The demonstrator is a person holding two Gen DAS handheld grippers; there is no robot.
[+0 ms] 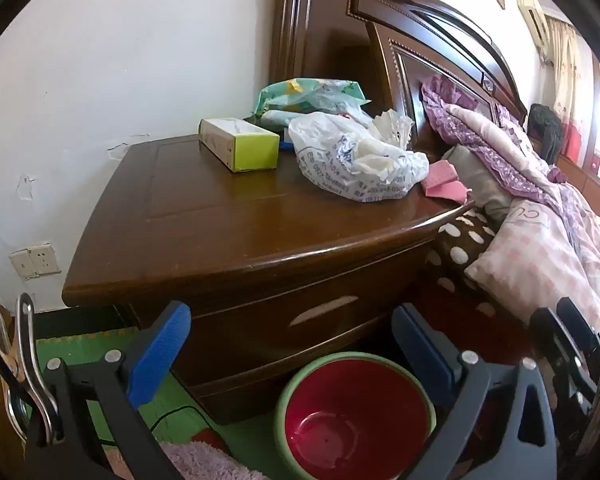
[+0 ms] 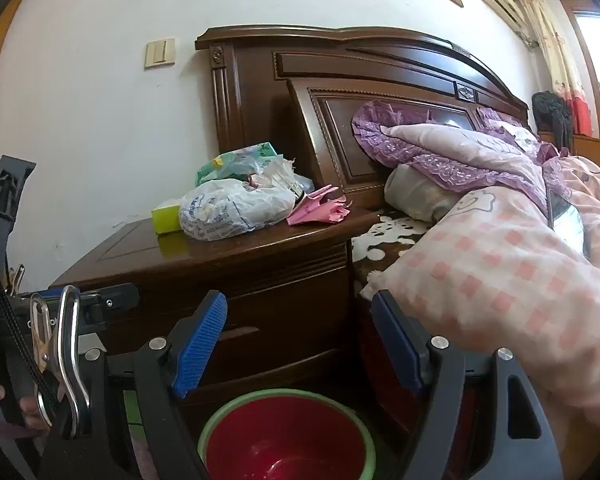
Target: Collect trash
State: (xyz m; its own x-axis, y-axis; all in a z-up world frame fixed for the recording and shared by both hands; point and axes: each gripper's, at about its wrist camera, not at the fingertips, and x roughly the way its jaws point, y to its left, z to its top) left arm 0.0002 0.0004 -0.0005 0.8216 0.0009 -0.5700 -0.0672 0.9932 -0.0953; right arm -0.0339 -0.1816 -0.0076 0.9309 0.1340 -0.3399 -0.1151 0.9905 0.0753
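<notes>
Bed: the bed (image 2: pixel 500 264) lies at 3 o'clock of the nightstand, with pillows pushed close against its side; keep both tools away from the soft bedding.
Nightstand: the nightstand (image 1: pixel 204 232) carries all the trash at the far part of its top, around 12 to 1 o'clock in the left view; its near part is bare, so I think the approach should come over that bare wood.
Bin: the red bin (image 1: pixel 356 412) with a green rim stands on the floor in front of the drawers, at 6 o'clock, and looks empty.
Plastic bag: the white plastic bag (image 1: pixel 356 164) is the biggest piece; it is best pinched at a raised fold, not at the flat side.
Box: the yellow-green box (image 1: pixel 240 144) lies at 9 o'clock of the bag, just beside it.
Pink paper: the crumpled pink paper (image 2: pixel 320 208) lies at 3 o'clock of the bag, near the edge; a push could slide it off.
Left gripper: the left gripper (image 1: pixel 288 344) has its jaws wide apart, nothing between them.
Right gripper: the right gripper (image 2: pixel 300 336) is also spread and holds nothing.
</notes>
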